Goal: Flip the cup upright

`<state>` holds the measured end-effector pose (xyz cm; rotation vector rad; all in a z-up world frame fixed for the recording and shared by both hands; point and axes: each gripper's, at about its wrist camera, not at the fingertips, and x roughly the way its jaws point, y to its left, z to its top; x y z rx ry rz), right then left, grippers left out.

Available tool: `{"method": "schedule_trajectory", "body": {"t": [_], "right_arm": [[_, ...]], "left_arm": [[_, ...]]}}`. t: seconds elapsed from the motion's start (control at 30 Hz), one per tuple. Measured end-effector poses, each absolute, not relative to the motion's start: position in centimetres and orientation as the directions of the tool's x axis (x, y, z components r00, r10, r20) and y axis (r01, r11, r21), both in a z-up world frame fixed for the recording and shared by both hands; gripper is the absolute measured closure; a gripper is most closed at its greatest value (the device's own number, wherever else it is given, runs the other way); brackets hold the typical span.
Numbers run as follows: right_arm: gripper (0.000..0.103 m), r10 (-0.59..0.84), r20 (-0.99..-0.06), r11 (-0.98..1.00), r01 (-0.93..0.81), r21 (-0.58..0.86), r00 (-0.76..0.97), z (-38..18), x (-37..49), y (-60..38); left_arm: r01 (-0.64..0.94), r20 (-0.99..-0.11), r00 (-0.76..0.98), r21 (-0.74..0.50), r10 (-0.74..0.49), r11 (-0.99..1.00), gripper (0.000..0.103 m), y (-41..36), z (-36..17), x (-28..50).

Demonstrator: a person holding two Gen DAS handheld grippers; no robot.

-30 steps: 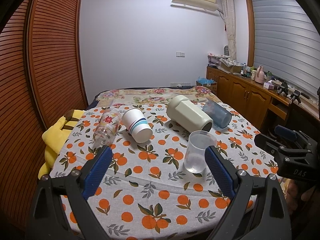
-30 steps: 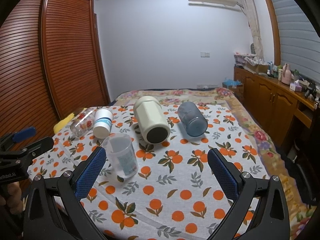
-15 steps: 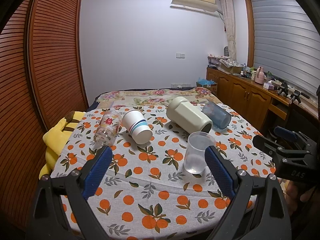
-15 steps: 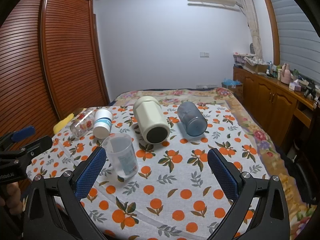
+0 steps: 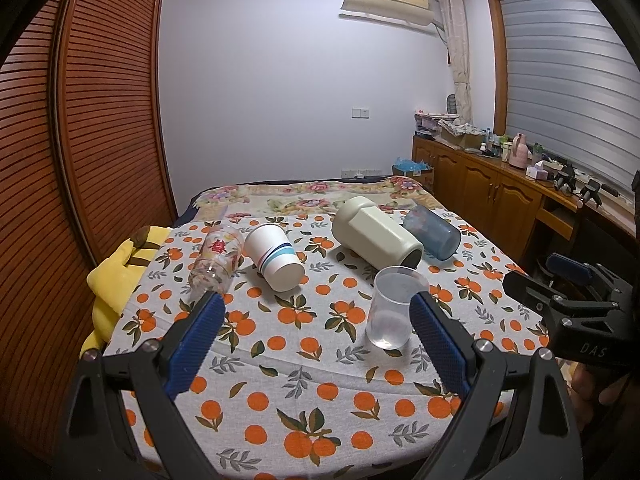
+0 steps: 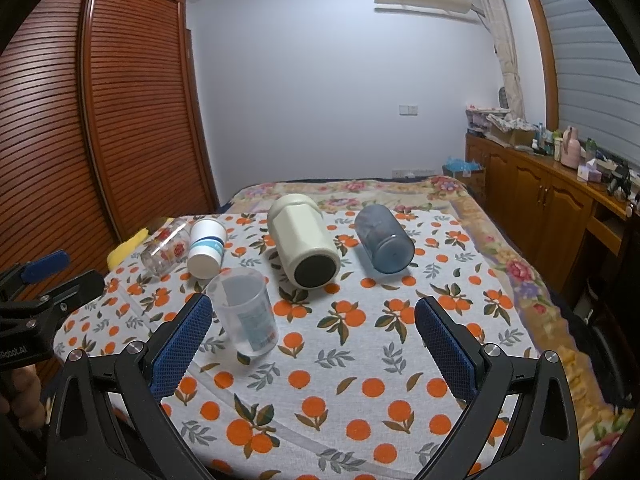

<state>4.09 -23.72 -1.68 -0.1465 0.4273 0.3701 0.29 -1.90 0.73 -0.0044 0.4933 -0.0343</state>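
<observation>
Both grippers hang above the near edge of a bed covered by an orange-print cloth (image 5: 304, 360), and neither holds anything.

Left gripper (image 5: 316, 332): jaws spread wide, blue pads facing each other across a broad gap. A clear plastic cup (image 5: 394, 308) stands upright on the cloth just ahead of its right finger and is not touched by it. Farther ahead and slightly left lies a white paper cup (image 5: 274, 256) with coloured stripes, on its side, closed base toward the gripper. Beside that, farther left, lies a clear glass (image 5: 216, 258) with a red print, also on its side. Ahead and to the right lies a large cream jar (image 5: 376, 234), on its side, dark end toward the gripper. A blue tumbler (image 5: 432, 232) lies just beyond the jar on the right; whether the two touch cannot be told.

Right gripper (image 6: 314, 338): jaws likewise spread wide and empty. The clear plastic cup (image 6: 246, 310) stands just ahead of its left finger. The cream jar (image 6: 304, 246) lies straight ahead. The blue tumbler (image 6: 384, 244) lies ahead and to the right, base toward the gripper. The white paper cup (image 6: 206, 248) and the clear glass (image 6: 166, 246) lie ahead and far to the left, side by side.

Each gripper shows at the edge of the other's view, beside the bed. A yellow cloth (image 5: 116, 276) hangs at the bed's left edge.
</observation>
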Motion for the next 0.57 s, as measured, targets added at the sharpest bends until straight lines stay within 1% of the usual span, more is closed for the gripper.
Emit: {"method": "schedule_trajectory", "body": {"t": [0.57], "right_arm": [[0.000, 0.320, -0.434, 0.923, -0.381, -0.059, 0.842, -1.68, 4.05, -23.78]], "left_arm": [[0.033, -0.473, 0.881, -0.011, -0.034, 0.999, 0.009, -2.03, 0.94, 0.21]]}}
